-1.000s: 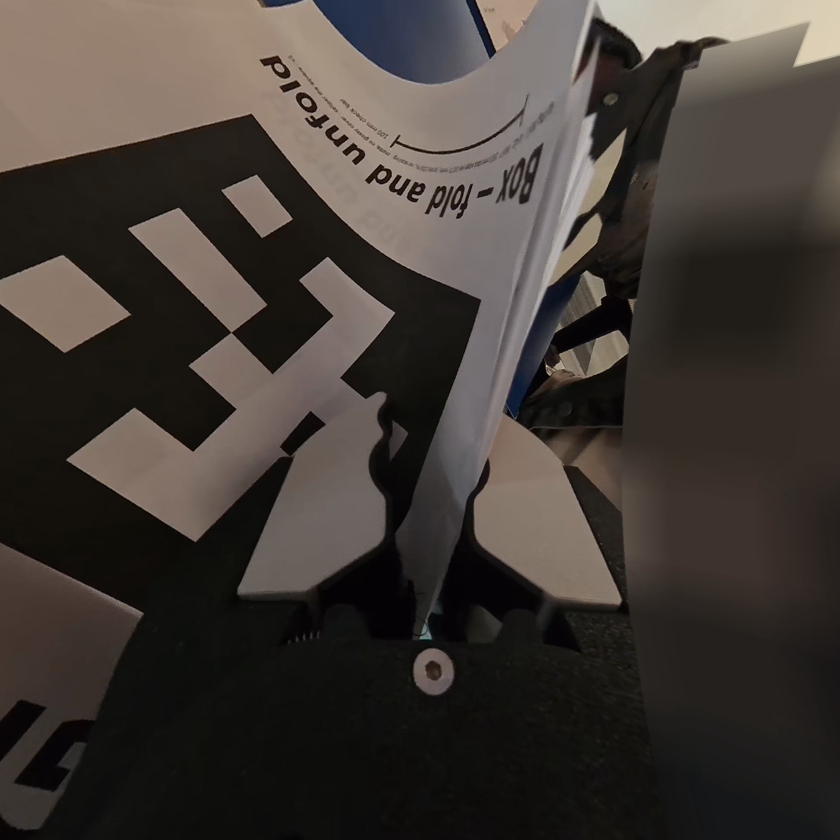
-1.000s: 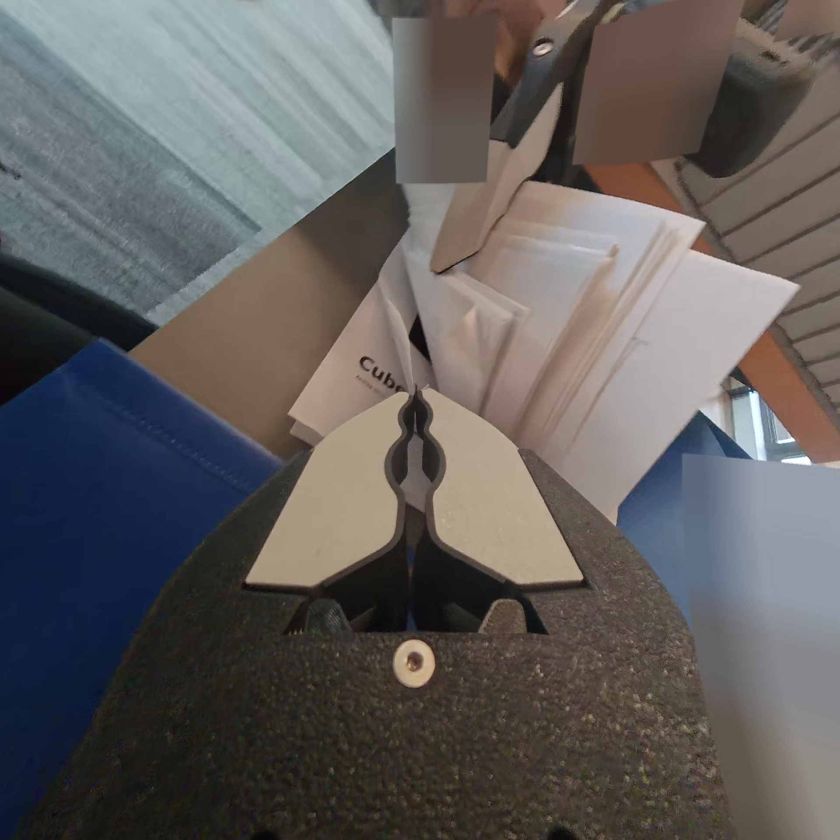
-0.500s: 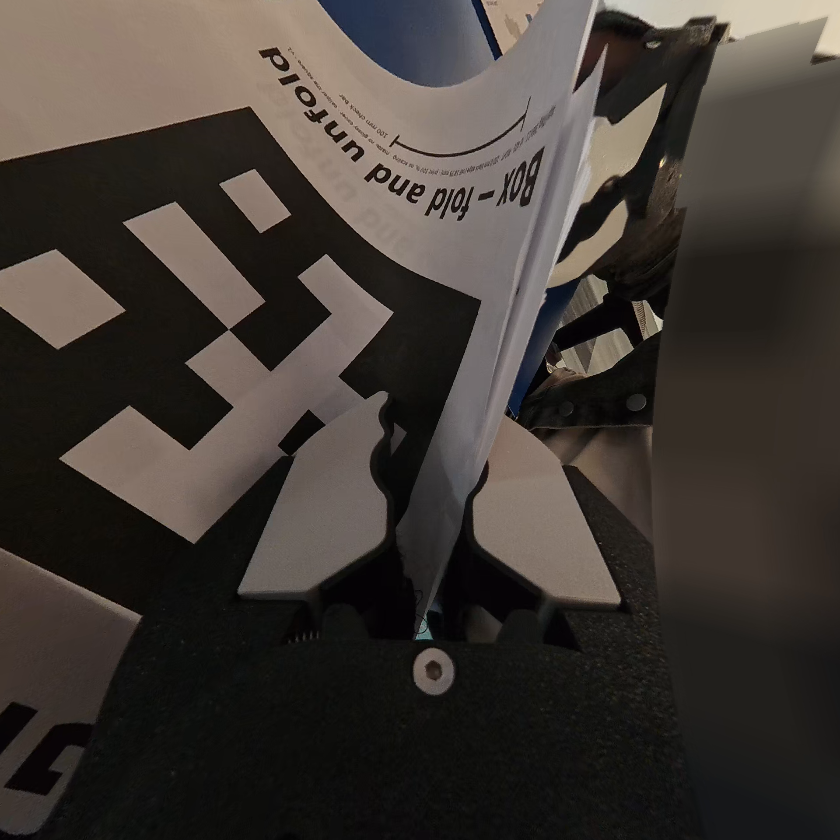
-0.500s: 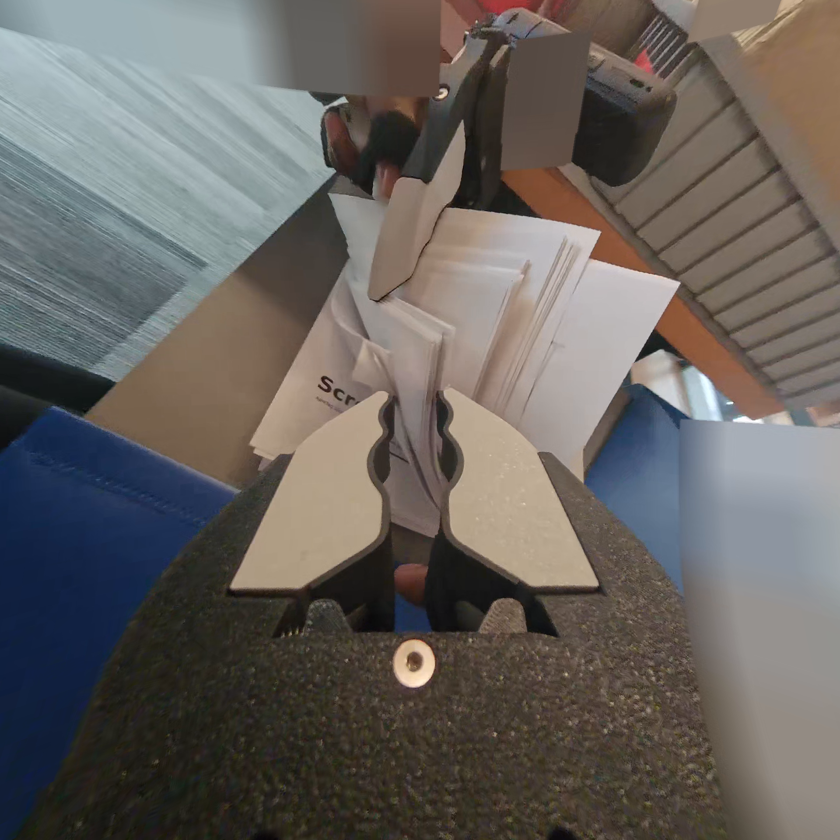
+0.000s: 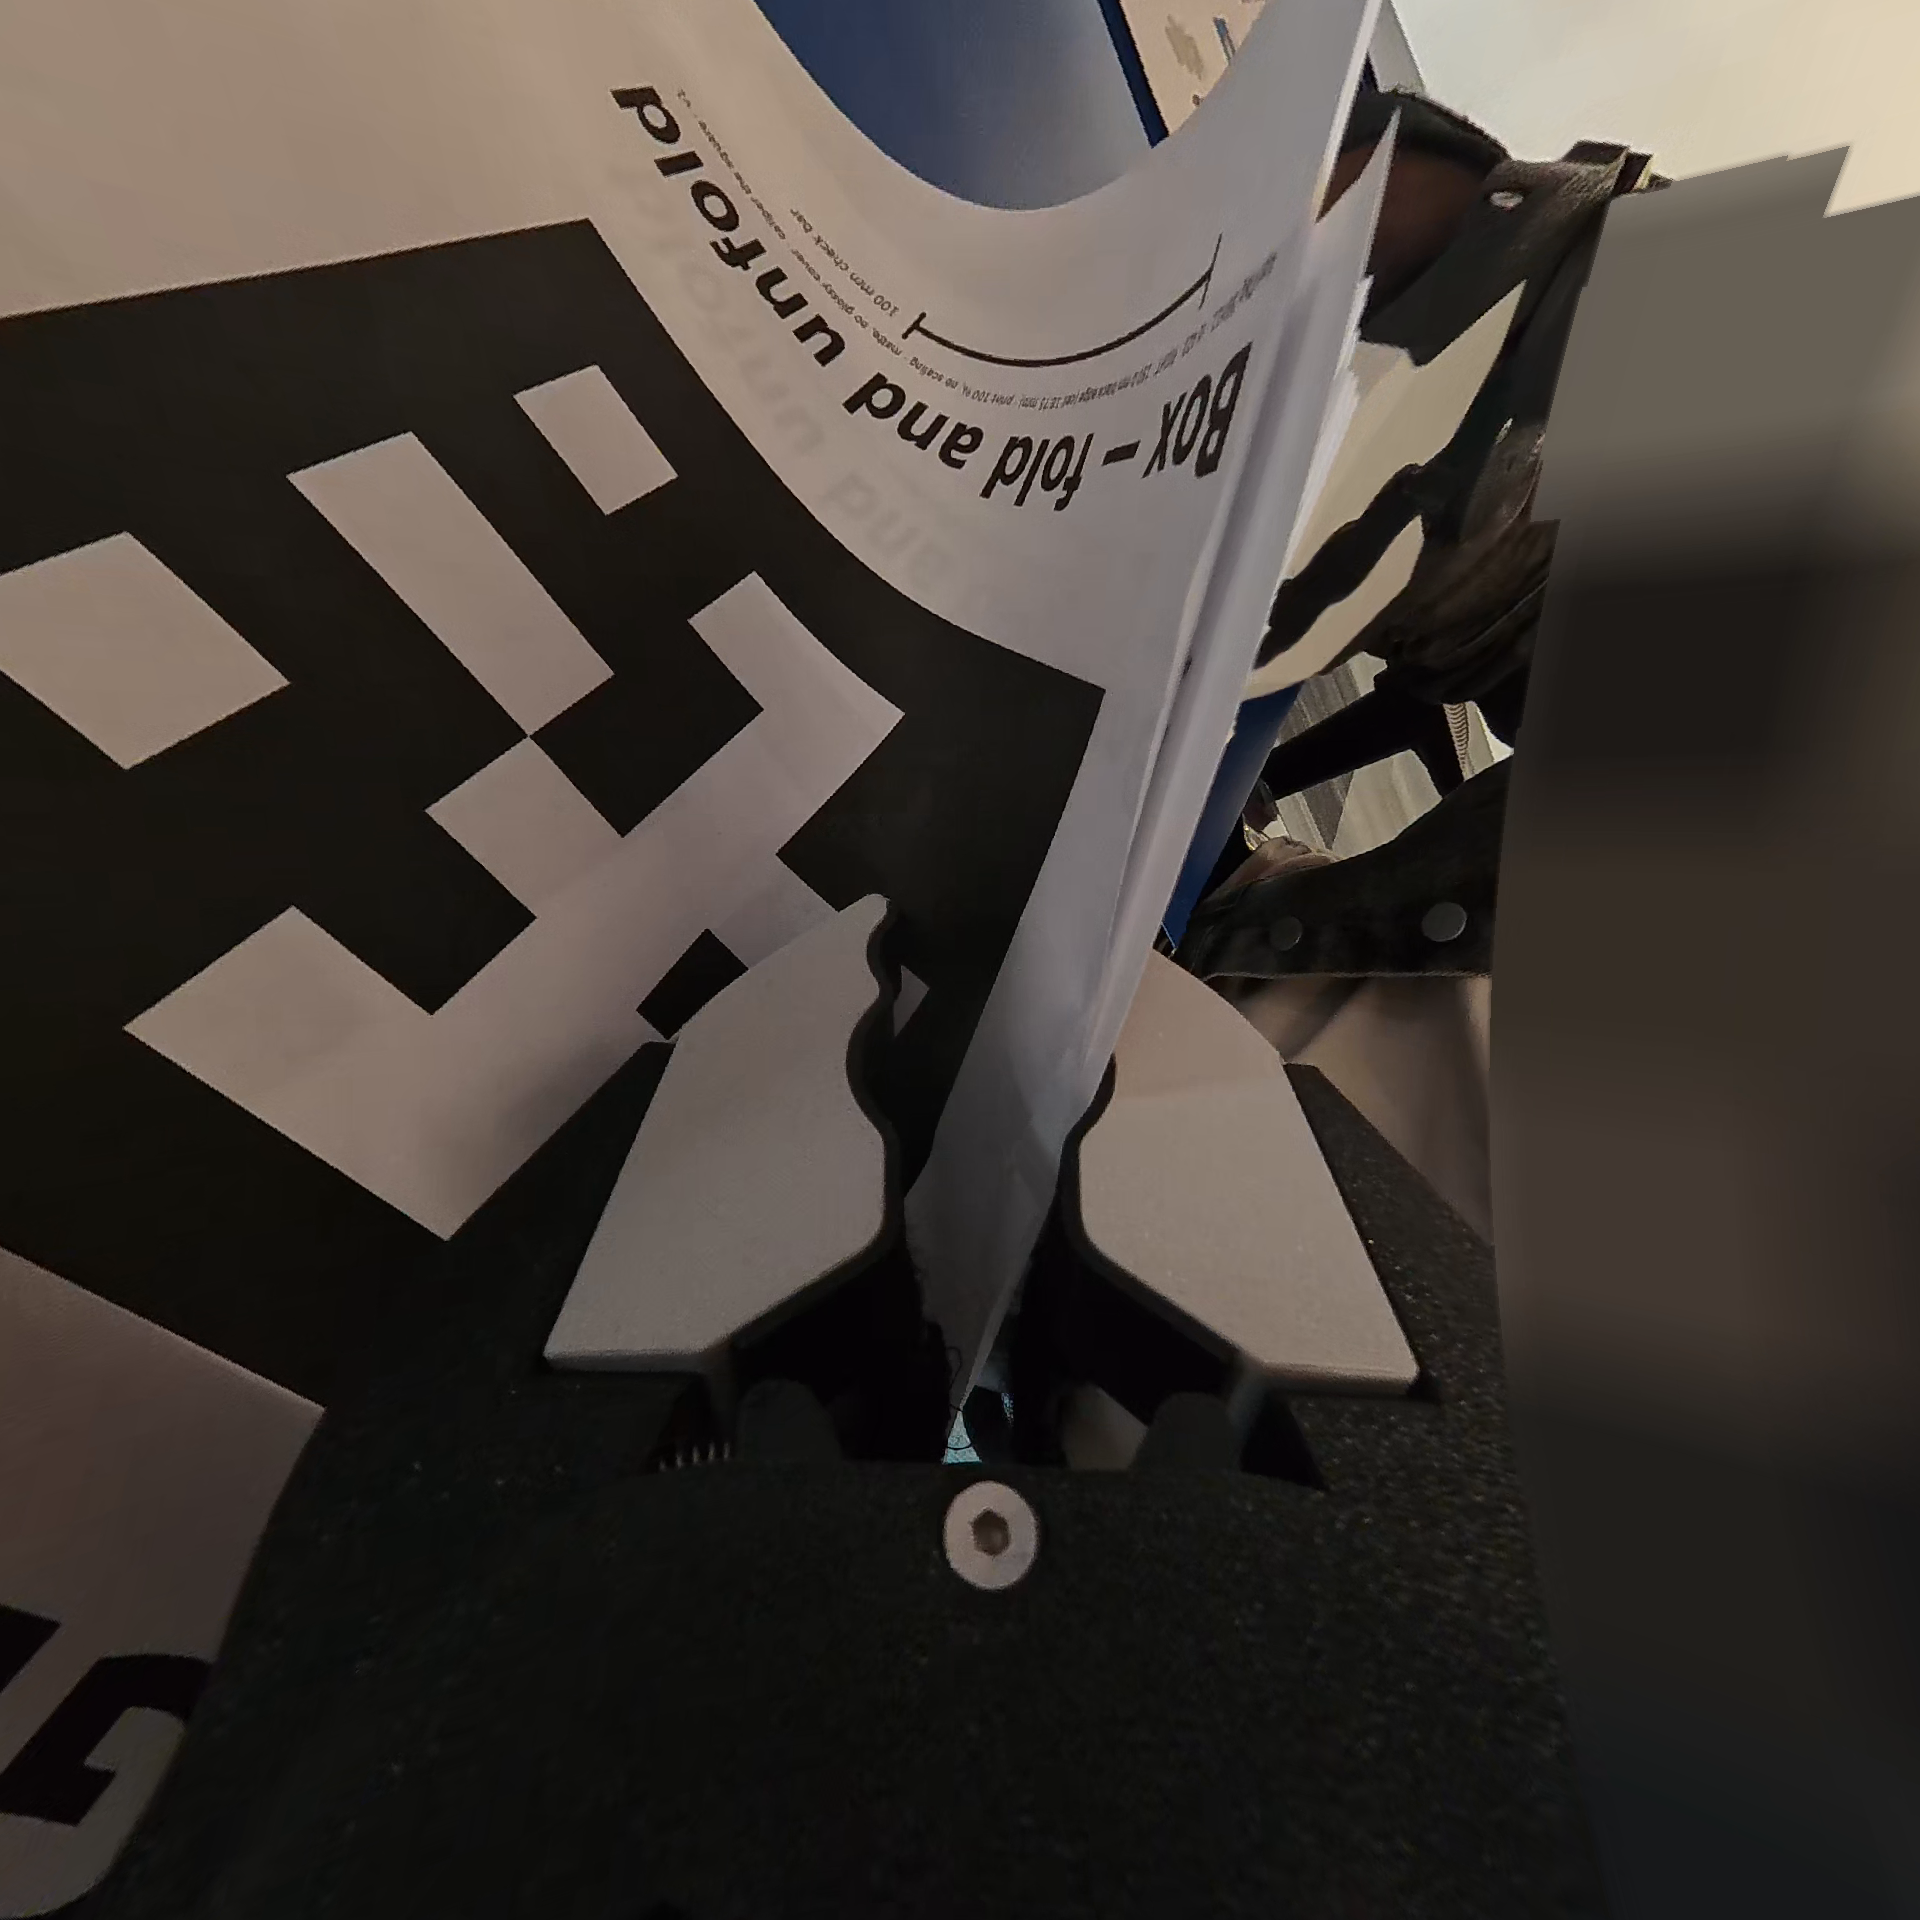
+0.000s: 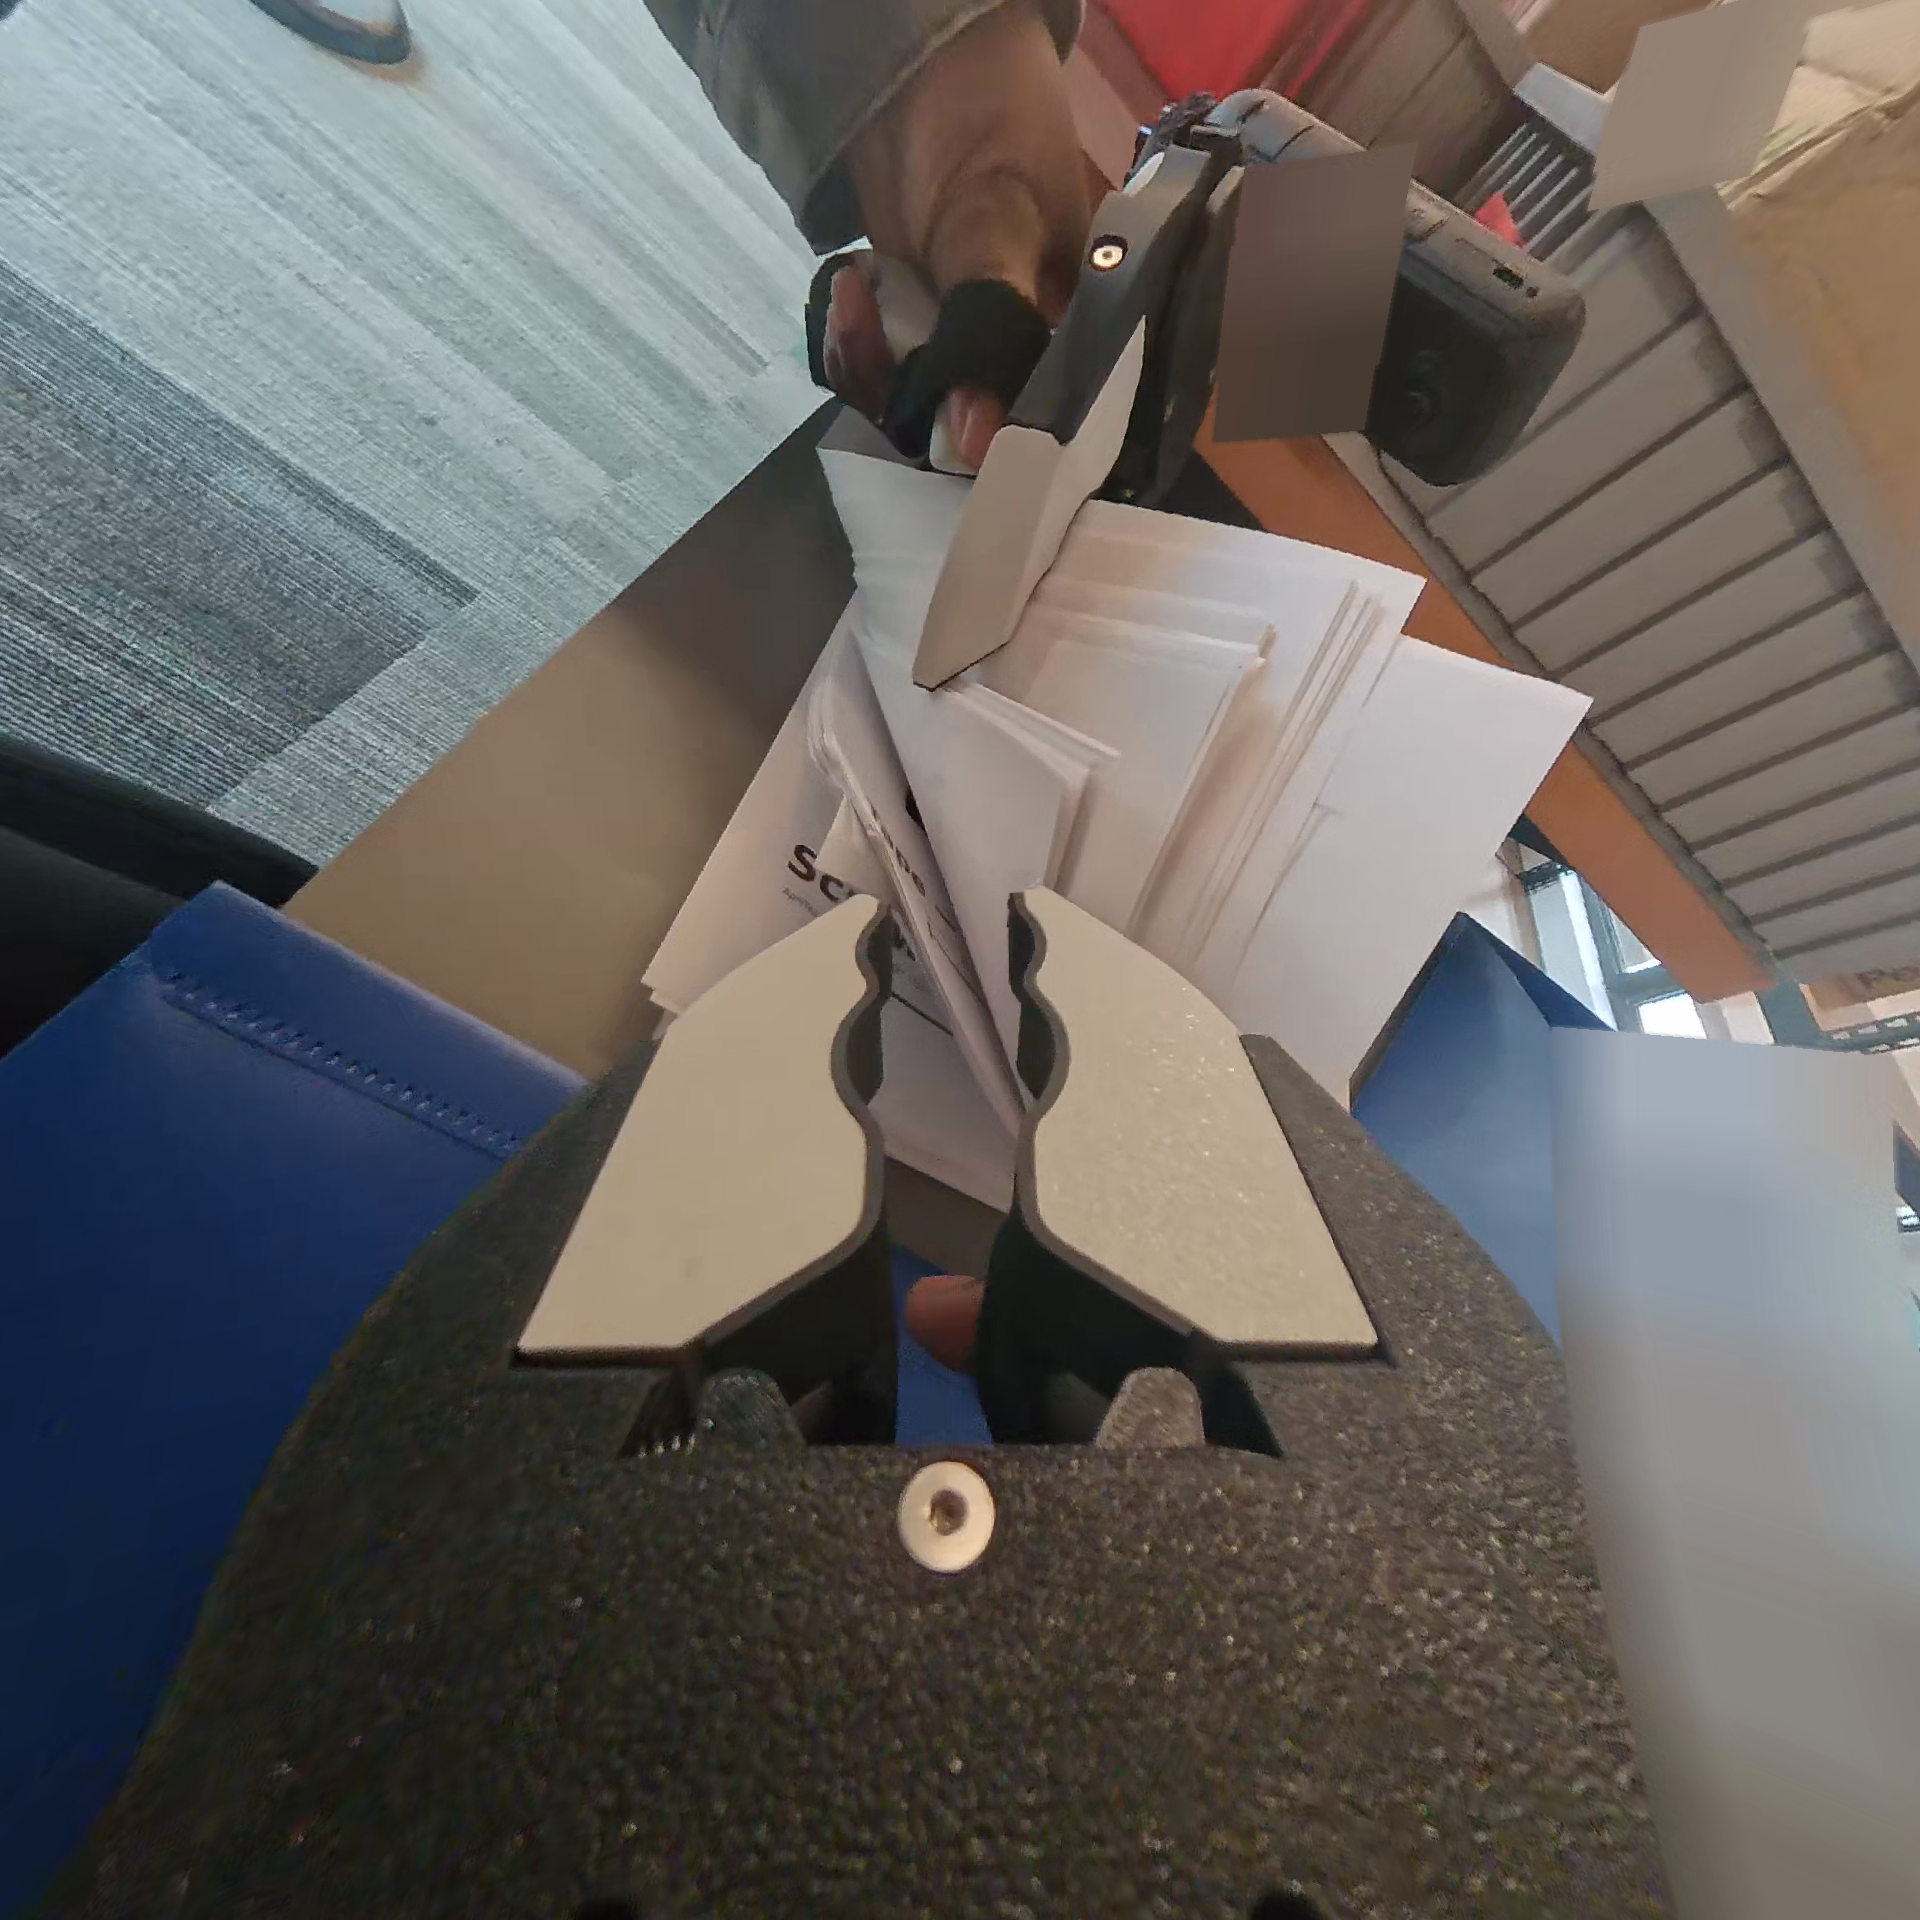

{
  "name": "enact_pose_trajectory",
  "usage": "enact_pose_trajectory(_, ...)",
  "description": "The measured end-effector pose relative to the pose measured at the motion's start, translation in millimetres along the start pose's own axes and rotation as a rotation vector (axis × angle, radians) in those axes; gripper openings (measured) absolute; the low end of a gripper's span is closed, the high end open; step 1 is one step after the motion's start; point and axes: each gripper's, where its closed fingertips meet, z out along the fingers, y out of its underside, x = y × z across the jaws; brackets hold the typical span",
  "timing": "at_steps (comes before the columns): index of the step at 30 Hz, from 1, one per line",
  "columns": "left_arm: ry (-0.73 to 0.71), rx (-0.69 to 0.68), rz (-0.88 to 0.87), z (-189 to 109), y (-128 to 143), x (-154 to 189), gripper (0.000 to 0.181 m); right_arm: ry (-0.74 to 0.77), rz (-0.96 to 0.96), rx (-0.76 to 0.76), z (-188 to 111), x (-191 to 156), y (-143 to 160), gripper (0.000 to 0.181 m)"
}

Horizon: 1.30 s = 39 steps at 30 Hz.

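A stack of white paper sheets (image 6: 1195,748) stands on edge between the walls of a blue stitched folder or bag (image 6: 260,1195). My left gripper (image 5: 1018,935) is shut on the stack. Its near sheet (image 5: 935,312) bears black print and a black-and-white square pattern. The left gripper also shows in the right wrist view, where its grey finger (image 6: 1008,561) lies against the top of the stack. My right gripper (image 6: 948,904) is open. Its fingers stand on either side of a few loose sheet edges (image 6: 935,1039) at the near end of the stack.
A person's hand (image 6: 966,208) in a black fingerless glove holds the left gripper, which carries a dark camera (image 6: 1475,343). A brown tabletop (image 6: 582,779) lies beneath, with grey carpet (image 6: 260,312) beyond. A grey slatted panel (image 6: 1662,675) runs along the right. The grippers' ends are close to 7 cm from one another.
My right gripper was shut on a sheet edge and has opened. The stack and the left gripper now sit lower in the right wrist view. The left gripper keeps its grip.
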Motion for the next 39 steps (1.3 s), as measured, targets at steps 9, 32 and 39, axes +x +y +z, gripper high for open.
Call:
enact_pose_trajectory(9,0.004,0.001,-0.007,0.1,-0.1,0.0,0.028,-0.045,0.118,0.057,-1.6,-4.3,-9.7,0.049)
enact_pose_trajectory(32,0.009,0.002,-0.020,0.3,-0.1,0.0,0.028,0.019,0.051,0.023,5.4,-10.2,-11.8,0.057)
enact_pose_trajectory(39,0.009,0.002,-0.021,0.5,-0.1,0.0,0.028,0.018,0.064,0.025,6.0,-10.3,-11.6,0.057)
